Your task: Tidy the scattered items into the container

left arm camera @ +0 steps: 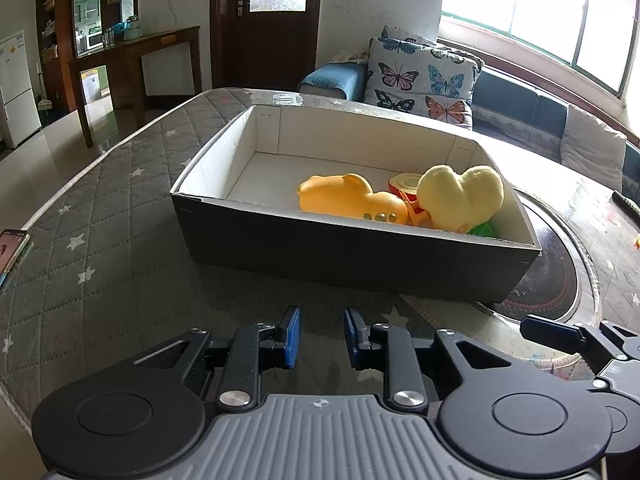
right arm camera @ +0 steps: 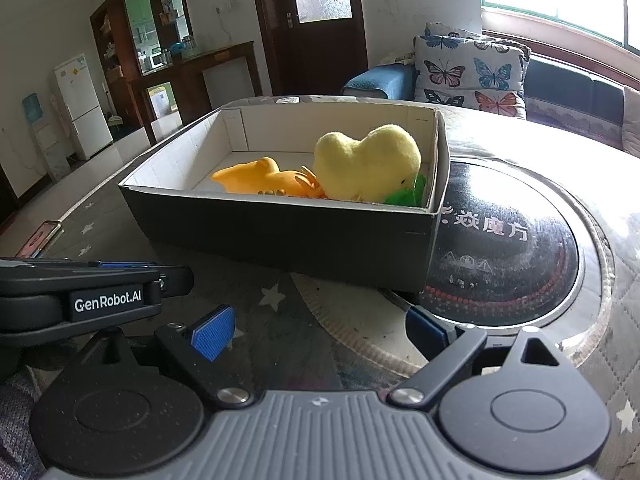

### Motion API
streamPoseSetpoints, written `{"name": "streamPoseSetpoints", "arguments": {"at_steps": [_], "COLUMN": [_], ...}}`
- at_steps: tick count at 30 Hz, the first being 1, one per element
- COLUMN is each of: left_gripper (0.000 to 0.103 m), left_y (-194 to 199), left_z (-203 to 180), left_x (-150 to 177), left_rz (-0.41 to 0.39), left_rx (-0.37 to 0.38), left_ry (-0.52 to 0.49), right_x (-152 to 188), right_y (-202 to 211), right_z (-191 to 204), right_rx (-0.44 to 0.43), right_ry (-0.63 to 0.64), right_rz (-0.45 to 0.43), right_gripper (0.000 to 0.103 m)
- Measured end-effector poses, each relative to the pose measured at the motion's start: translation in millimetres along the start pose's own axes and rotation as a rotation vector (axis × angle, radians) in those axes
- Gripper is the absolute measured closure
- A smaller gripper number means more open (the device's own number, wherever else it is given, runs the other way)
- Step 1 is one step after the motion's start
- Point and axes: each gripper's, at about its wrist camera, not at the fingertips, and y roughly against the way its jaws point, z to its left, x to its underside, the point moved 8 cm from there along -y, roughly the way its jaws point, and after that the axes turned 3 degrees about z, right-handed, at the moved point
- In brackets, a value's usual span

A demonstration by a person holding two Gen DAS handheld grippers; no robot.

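Note:
A dark cardboard box [left arm camera: 352, 252] with a white inside stands on the quilted table; it also shows in the right wrist view [right arm camera: 280, 232]. In it lie an orange rubber toy [left arm camera: 352, 200] [right arm camera: 260, 180], a yellow plush toy [left arm camera: 460, 196] [right arm camera: 366, 164], a red and orange piece [left arm camera: 404, 184] and something green [left arm camera: 482, 230] [right arm camera: 408, 196]. My left gripper [left arm camera: 322, 336] is open and empty, low in front of the box's near wall. My right gripper [right arm camera: 320, 332] is open wide and empty, in front of the box's near right corner.
A phone [left arm camera: 12, 252] [right arm camera: 40, 238] lies at the table's left edge. A round black hotplate [right arm camera: 504, 248] is set in the table right of the box. The right gripper's body [left arm camera: 580, 340] is at the left view's right side. A sofa with butterfly cushions [left arm camera: 424, 76] stands behind.

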Motion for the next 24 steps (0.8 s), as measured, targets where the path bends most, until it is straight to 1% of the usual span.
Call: {"name": "streamPoseSetpoints", "arguments": {"at_steps": [9,24], "left_gripper": [0.077,0.077], "left_y": [-9.9,-24.2], "left_z": [-2.0,-0.6], "left_x": [-7.2,-15.5], "left_rz": [0.022,0.044], "left_rx": [-0.001,-0.001], "left_ry": [-0.022,-0.021], "right_x": [-7.9,-12.4], "right_y": [-6.9,-20.2], "right_z": [-3.2,-7.3], "right_rx": [0.019,0.027], "right_ry": [-0.008,-0.014], "right_rz": [0.013,0.038], "right_gripper": [0.009,0.009]}}
